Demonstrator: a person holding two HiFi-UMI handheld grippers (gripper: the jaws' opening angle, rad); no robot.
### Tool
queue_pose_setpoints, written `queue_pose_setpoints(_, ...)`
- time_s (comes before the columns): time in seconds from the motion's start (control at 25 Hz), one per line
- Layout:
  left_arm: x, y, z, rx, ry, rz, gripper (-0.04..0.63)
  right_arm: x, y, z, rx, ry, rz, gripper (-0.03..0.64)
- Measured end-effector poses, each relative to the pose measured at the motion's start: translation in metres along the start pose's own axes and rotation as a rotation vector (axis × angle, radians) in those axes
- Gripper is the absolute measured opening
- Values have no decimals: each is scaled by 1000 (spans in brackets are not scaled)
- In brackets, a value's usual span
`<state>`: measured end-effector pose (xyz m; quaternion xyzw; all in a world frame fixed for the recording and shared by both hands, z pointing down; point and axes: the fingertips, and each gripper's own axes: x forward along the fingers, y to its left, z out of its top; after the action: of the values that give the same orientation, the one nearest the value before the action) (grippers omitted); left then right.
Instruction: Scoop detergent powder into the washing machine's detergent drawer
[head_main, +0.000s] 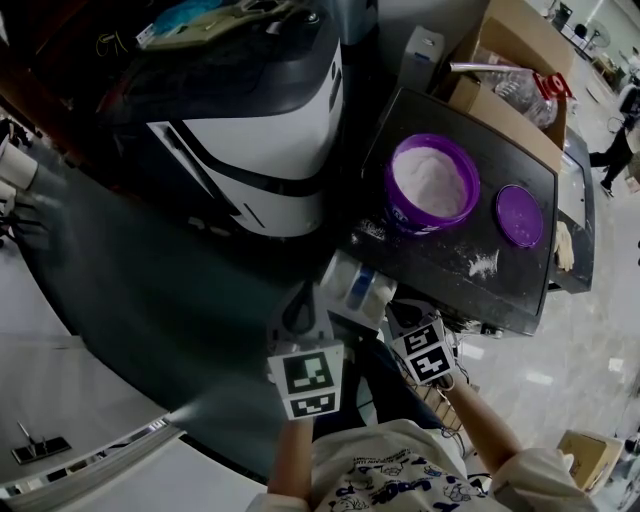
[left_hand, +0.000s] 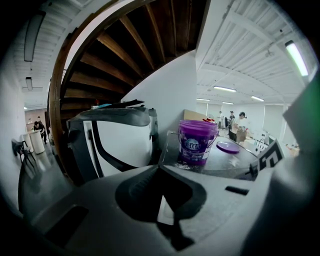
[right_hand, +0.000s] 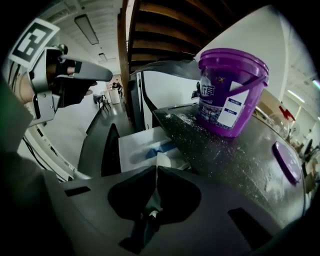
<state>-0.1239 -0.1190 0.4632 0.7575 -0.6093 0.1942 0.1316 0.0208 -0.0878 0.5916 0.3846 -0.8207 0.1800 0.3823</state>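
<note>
- Head view: both forearms reach forward side by side, left gripper beside right gripper, tips by the open drawer.
- Left jaws closed, empty.
- Right jaws pinch a thin white piece.
- Powder tub stands ahead-right, apart.

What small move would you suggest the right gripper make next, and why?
Probably lift the right gripper toward the open purple bucket: its lid lies off, powder shows inside, the drawer is pulled out, and that gripper's jaws pinch a thin pale item, perhaps the scoop.
</note>
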Motion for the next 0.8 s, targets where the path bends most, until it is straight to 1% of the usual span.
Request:
queue_pose_setpoints(0.24,-1,1,1,2,-5,-3,3,-1,3,-2,-159,16,-50,21)
queue_pose_setpoints(0.44,-3,2,3,2,-8,-2,3,-2,6,-2,-324,25,-102,21)
queue_pose_setpoints(0.64,-4,2,2,1,-9,-2,3,-2,10,-1,-512,26,-164,21)
queue_pose_setpoints(0.8,-5,2,1,0,-10,-3,3,0,13,-4,-701,47,-225,21)
